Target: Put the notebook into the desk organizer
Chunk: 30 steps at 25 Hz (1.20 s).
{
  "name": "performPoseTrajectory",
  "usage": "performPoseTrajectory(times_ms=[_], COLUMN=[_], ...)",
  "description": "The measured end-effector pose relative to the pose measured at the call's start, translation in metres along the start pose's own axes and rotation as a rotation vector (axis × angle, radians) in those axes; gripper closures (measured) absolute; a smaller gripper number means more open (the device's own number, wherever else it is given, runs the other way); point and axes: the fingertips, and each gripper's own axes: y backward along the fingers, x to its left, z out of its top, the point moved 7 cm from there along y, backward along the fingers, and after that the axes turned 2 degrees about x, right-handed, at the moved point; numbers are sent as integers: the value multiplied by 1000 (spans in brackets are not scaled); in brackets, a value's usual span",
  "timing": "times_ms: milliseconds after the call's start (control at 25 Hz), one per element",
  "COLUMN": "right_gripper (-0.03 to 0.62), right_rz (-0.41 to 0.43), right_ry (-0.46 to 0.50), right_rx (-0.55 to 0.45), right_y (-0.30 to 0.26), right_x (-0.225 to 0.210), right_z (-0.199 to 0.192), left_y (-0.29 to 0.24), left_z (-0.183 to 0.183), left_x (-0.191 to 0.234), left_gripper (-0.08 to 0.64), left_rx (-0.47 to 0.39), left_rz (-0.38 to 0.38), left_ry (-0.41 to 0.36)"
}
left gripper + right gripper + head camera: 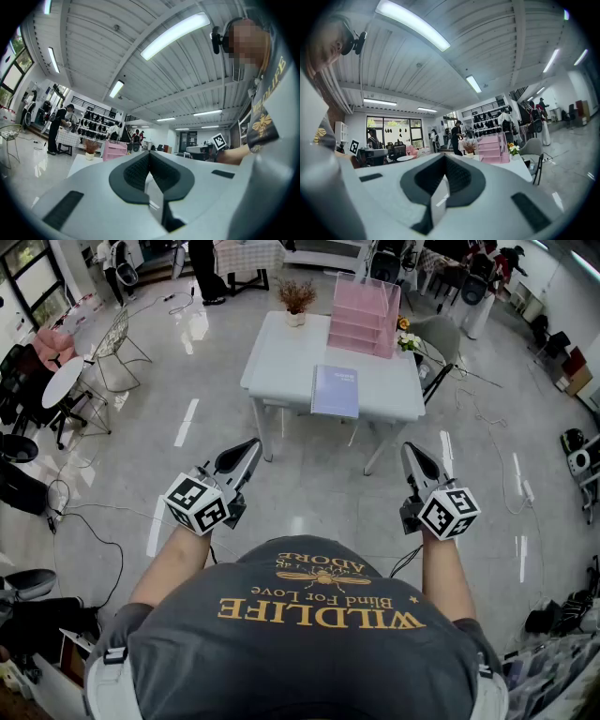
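A lavender notebook point(335, 390) lies flat at the near edge of the white table point(281, 357). Behind it, at the table's far right, stands the pink desk organizer point(364, 315), which also shows far off in the left gripper view as the organizer point(115, 150) and in the right gripper view as the organizer point(492, 149). Both grippers are held level in front of the person's chest, well short of the table. My left gripper point(251, 448) point(149, 154) is shut and holds nothing. My right gripper point(411, 452) point(444, 157) is shut and holds nothing as well.
A potted dried plant point(296, 298) stands at the table's far edge and a small flower bunch point(405, 334) sits beside the organizer. A grey chair point(445, 338) is at the table's right, a wire chair point(117, 338) to the left. Cables point(84, 521) cross the floor.
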Motion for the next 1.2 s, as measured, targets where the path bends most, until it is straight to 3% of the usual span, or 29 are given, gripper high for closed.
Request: performPoseTrajectory(times_ms=[760,1000,1040,1080,1120,1200], right_gripper=[594,592,524,400,317,245], right_rz=[4,33,54,75,90,107], right_ry=[40,15,17,23,34,62], right_rx=[-3,-58,-59,-54,-46,-34], right_y=[7,16,17,18,18,20], right_x=[-14,-30,-32,-34,-36,-41], right_z=[8,18,19,20,21,24], left_y=[-19,-30,-31,-33,-35,-39], left_z=[2,5,5,5,5,6], left_x=[-10,-27,-30,-34,-37,-45], left_gripper=[560,560,560,560,560,560], left_rx=[12,13,14,14,14,12], left_rz=[-9,9,13,17,22,37], left_ry=[-16,-28,-31,-32,-33,-33])
